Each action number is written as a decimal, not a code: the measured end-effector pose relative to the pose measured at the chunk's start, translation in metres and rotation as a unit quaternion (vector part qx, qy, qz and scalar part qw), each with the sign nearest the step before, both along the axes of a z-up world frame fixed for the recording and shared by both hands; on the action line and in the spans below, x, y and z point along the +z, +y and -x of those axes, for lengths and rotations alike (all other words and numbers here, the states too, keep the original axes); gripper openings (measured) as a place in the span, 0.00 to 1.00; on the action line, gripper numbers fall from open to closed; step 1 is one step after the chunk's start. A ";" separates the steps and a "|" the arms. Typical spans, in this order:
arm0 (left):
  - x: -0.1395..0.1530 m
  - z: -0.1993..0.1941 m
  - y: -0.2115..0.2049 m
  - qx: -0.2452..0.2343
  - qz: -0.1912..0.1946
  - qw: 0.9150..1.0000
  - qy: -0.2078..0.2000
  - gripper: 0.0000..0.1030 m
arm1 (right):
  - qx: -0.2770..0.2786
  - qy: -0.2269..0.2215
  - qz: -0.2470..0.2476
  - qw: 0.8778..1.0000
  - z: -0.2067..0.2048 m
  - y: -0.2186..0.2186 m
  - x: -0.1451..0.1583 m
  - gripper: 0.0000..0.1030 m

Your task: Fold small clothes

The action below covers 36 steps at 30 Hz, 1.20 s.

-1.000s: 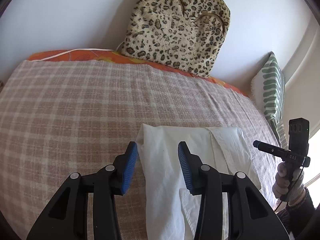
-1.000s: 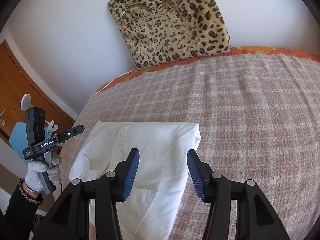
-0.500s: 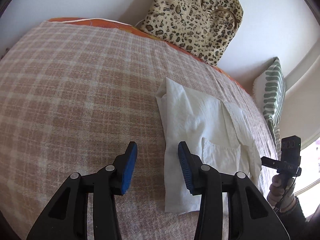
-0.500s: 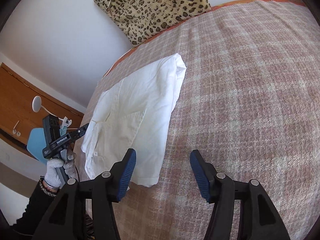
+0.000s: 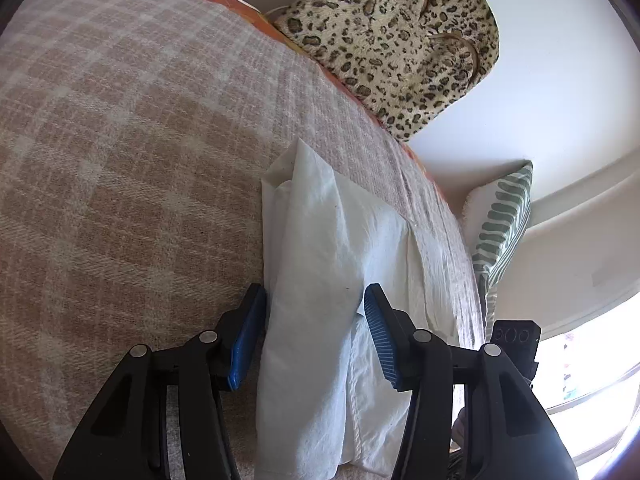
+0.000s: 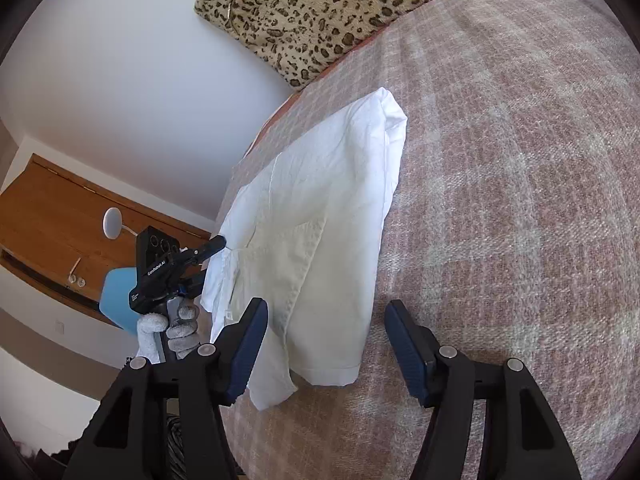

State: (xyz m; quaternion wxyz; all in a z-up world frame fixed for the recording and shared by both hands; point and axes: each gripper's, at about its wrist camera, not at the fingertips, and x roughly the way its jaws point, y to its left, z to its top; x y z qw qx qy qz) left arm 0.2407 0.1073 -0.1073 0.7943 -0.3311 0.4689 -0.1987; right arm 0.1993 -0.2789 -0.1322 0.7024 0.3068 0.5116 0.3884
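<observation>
A folded white garment (image 5: 320, 264) lies flat on the pink checked blanket (image 5: 120, 160). My left gripper (image 5: 314, 336) hangs low over its near end. Its jaws are opening: the cloth strip runs between the blue pads, which do not press on it. In the right wrist view, the same garment (image 6: 320, 208) stretches away from my right gripper (image 6: 328, 346), which is open with the near corner of the cloth between its fingers. That view also shows the left gripper (image 6: 206, 264), held by a gloved hand (image 6: 172, 328) at the garment's far edge.
A leopard-print cushion (image 5: 400, 40) leans on the white wall at the head of the bed. A green-striped pillow (image 5: 504, 220) stands by the bed's right edge. Beyond the left edge are wooden furniture (image 6: 52, 232), a blue chair (image 6: 120, 296) and a white lamp (image 6: 112, 222).
Both grippers have sunk toward the bed and rolled. The garment looks larger and closer in both views. The left jaws stand wider, now with the cloth strip between them.
</observation>
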 end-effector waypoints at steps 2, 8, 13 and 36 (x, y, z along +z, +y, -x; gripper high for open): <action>0.000 -0.002 -0.004 -0.002 -0.002 1.000 -0.005 0.47 | 0.004 -0.003 0.001 1.000 -0.003 0.006 -0.001 0.49; 0.000 -0.004 -0.014 -0.006 -0.029 0.999 -0.019 0.26 | -0.002 -0.004 0.012 1.000 -0.008 0.015 0.001 0.26; 0.013 0.003 -0.022 -0.009 -0.072 0.996 -0.047 0.13 | -0.003 -0.055 0.057 0.997 -0.004 0.018 0.025 0.15; 0.085 0.033 -0.175 -0.072 -0.201 0.952 -0.220 0.11 | -0.059 -0.194 0.164 0.965 0.011 -0.067 0.104 0.09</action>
